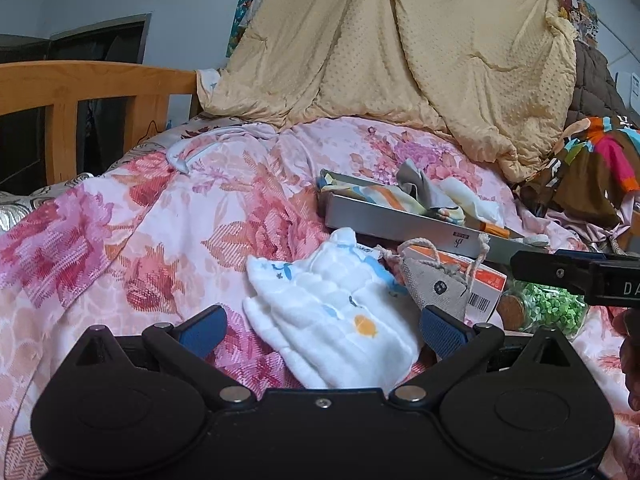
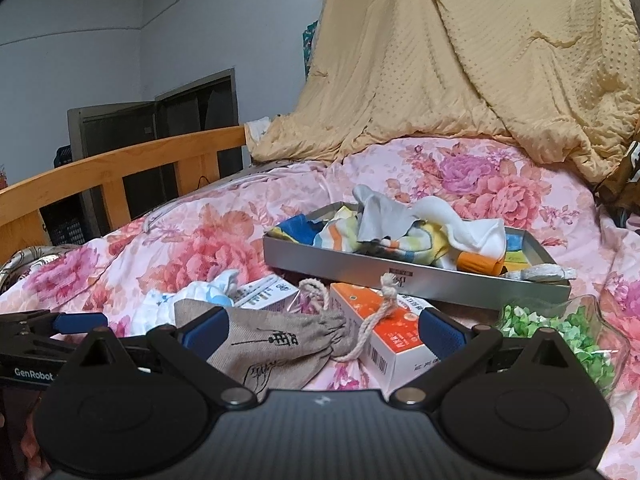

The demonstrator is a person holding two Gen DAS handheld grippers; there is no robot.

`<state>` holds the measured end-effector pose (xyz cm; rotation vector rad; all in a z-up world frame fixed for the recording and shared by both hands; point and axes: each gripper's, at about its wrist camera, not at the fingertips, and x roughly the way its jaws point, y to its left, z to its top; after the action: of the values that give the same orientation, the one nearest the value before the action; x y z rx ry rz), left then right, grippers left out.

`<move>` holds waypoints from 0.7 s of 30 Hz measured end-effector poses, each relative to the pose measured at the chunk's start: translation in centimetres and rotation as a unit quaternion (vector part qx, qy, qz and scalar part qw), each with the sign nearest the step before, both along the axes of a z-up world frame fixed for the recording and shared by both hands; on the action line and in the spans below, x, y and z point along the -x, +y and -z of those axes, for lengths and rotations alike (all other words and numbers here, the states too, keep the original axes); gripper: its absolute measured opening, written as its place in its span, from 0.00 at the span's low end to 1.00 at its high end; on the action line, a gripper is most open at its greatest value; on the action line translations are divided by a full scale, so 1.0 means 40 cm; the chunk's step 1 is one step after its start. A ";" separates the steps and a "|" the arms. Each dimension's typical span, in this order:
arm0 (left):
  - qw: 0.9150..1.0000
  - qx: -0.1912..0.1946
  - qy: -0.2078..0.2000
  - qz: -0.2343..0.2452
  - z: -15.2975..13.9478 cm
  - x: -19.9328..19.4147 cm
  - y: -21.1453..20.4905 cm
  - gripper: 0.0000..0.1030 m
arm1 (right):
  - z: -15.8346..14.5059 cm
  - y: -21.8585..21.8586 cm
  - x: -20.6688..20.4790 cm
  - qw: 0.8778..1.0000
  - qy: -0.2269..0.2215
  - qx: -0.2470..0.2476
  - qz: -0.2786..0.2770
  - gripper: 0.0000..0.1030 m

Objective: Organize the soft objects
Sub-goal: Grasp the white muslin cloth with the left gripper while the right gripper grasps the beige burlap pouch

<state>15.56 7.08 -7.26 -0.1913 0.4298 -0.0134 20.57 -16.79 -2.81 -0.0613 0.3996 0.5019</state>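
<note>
A folded white cloth (image 1: 332, 312) with blue and orange prints lies on the floral bedspread, between the wide-apart fingers of my left gripper (image 1: 322, 330), which is open. A grey drawstring pouch (image 1: 434, 286) rests to its right; in the right wrist view the pouch (image 2: 276, 344) lies between the spread fingers of my right gripper (image 2: 322, 330), also open. A silver tray (image 2: 400, 274) behind holds several crumpled cloths (image 2: 400, 228). The white cloth (image 2: 192, 296) shows partly behind the pouch.
An orange-and-white carton (image 2: 384, 328) lies under the pouch cords, with a second small box (image 2: 266, 292) beside it. A glass jar of green bits (image 2: 560, 332) lies to the right. A beige quilt (image 1: 400, 52) is piled behind, and a wooden bed rail (image 1: 80, 88) stands left.
</note>
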 end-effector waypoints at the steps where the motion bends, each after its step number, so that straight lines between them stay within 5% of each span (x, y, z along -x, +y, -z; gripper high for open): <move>1: 1.000 -0.001 0.002 -0.002 0.002 0.000 -0.001 0.99 | 0.002 0.001 -0.002 1.000 0.004 -0.002 -0.003 1.00; 14: 0.998 -0.049 0.039 0.026 0.036 -0.019 -0.019 0.99 | 0.060 0.038 -0.064 0.995 0.070 -0.047 -0.062 1.00; 21: 0.996 -0.070 0.030 0.040 0.025 -0.025 -0.028 0.99 | 0.068 0.061 -0.074 0.992 0.062 -0.061 -0.090 1.00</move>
<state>16.54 5.95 -8.27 -0.0353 0.4967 -0.0567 23.53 -14.34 -5.54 0.0520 0.4868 0.7089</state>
